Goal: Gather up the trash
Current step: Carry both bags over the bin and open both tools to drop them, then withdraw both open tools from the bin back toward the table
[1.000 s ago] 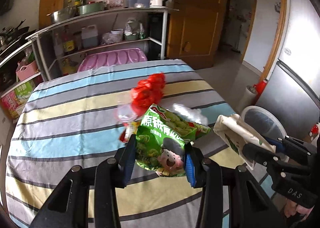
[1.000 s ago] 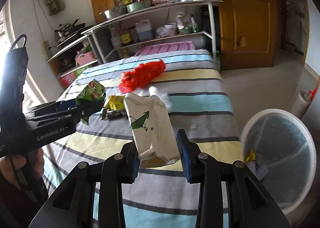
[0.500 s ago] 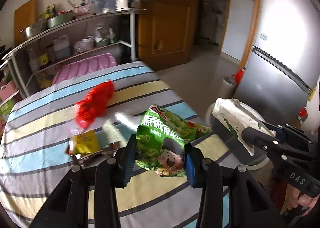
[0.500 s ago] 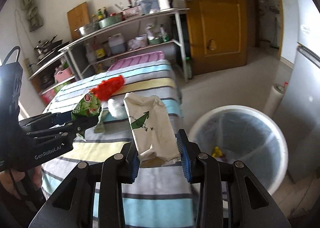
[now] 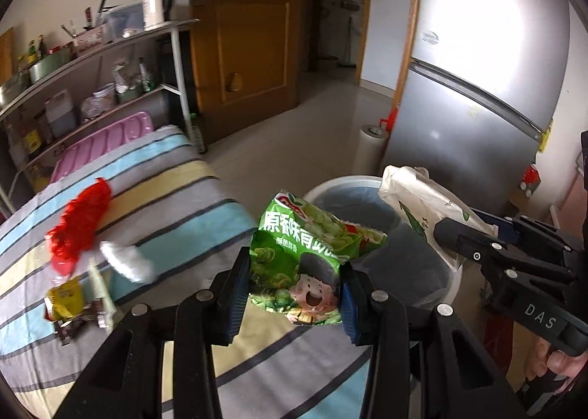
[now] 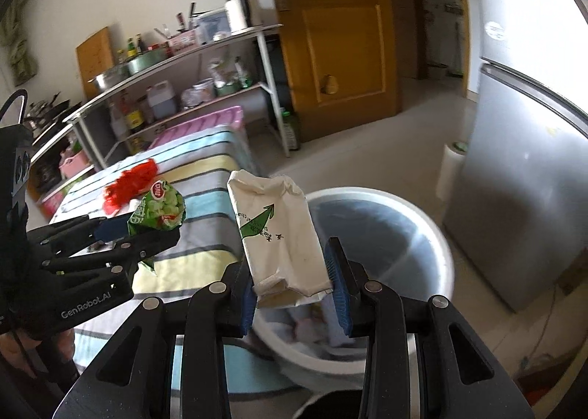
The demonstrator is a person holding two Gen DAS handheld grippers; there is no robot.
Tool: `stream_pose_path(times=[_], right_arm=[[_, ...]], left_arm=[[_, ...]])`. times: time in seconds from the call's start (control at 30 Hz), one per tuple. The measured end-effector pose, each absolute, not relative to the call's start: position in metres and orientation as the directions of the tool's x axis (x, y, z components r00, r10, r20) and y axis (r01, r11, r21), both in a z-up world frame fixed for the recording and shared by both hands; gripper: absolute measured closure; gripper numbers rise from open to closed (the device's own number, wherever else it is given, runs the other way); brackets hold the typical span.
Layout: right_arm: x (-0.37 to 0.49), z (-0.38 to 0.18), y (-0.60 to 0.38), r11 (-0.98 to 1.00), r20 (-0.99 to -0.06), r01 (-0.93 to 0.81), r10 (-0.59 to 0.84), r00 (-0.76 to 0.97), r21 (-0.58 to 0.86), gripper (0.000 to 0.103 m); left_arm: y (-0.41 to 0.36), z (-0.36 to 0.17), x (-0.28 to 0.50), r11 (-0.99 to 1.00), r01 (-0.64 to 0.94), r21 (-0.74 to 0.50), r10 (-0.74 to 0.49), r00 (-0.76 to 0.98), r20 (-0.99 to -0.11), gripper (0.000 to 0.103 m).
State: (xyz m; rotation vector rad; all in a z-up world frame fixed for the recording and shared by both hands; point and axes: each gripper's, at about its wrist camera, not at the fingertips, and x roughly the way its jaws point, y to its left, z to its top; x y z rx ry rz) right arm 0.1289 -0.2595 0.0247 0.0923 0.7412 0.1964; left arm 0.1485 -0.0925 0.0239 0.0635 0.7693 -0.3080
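My left gripper (image 5: 292, 299) is shut on a green snack bag (image 5: 307, 261) and holds it at the table's right edge, beside the white trash bin (image 5: 345, 185). My right gripper (image 6: 292, 292) is shut on a white paper bag (image 6: 279, 235) with a green arrow and holds it above the trash bin (image 6: 433, 235). The snack bag (image 6: 160, 207) and the paper bag (image 5: 422, 206) each show in the other wrist view. On the striped tablecloth (image 5: 176, 206) lie a red net bag (image 5: 79, 222), a white crumpled piece (image 5: 126, 259) and small wrappers (image 5: 71, 305).
A grey fridge (image 5: 477, 88) stands right of the bin, with a white roll (image 5: 369, 149) on the floor beside it. A metal shelf rack (image 6: 191, 88) with bottles and bowls and a pink tray (image 5: 99, 145) stand behind the table. A wooden door (image 5: 250, 25) is beyond.
Both grippers have swung right, away from the table middle and toward the trash bin, each still holding its bag. The paper bag is now over the bin.
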Motion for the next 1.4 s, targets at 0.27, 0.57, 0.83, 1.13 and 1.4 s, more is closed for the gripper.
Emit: stream_pose_path(times=[0.27, 0.57, 0.83, 1.13, 1.4], right_arm=[[0.136, 0.009, -0.292, 0.989, -0.695, -0.058, 0.135, 0.706, 0.133, 0.067], [0.152, -0.018, -0.313, 0.996, -0.749, -0.002, 0.071, 0.658, 0.093, 0.066], [0.164, -0.036, -0.317, 0.998, -0.784, -0.002, 0.054, 0.618, 0.067, 0.062], [0.166, -0.036, -0.318, 0.996, -0.778, 0.000, 0.070, 0.624, 0.090, 0.054], [0.157, -0.023, -0.309, 0.996, -0.756, -0.002, 0.066, 0.651, 0.085, 0.053]], left_arm=[[-0.130, 0.010, 0.159, 0.936, 0.345, -0.066, -0.284, 0.634, -0.720, 0.059], [-0.156, -0.007, 0.168, 0.928, 0.366, -0.071, -0.290, 0.591, -0.752, 0.058], [-0.159, -0.014, 0.176, 0.930, 0.357, -0.083, -0.288, 0.573, -0.767, 0.052], [-0.153, -0.012, 0.176, 0.938, 0.336, -0.084, -0.278, 0.585, -0.762, 0.039], [-0.141, -0.003, 0.170, 0.946, 0.313, -0.086, -0.270, 0.613, -0.743, 0.037]])
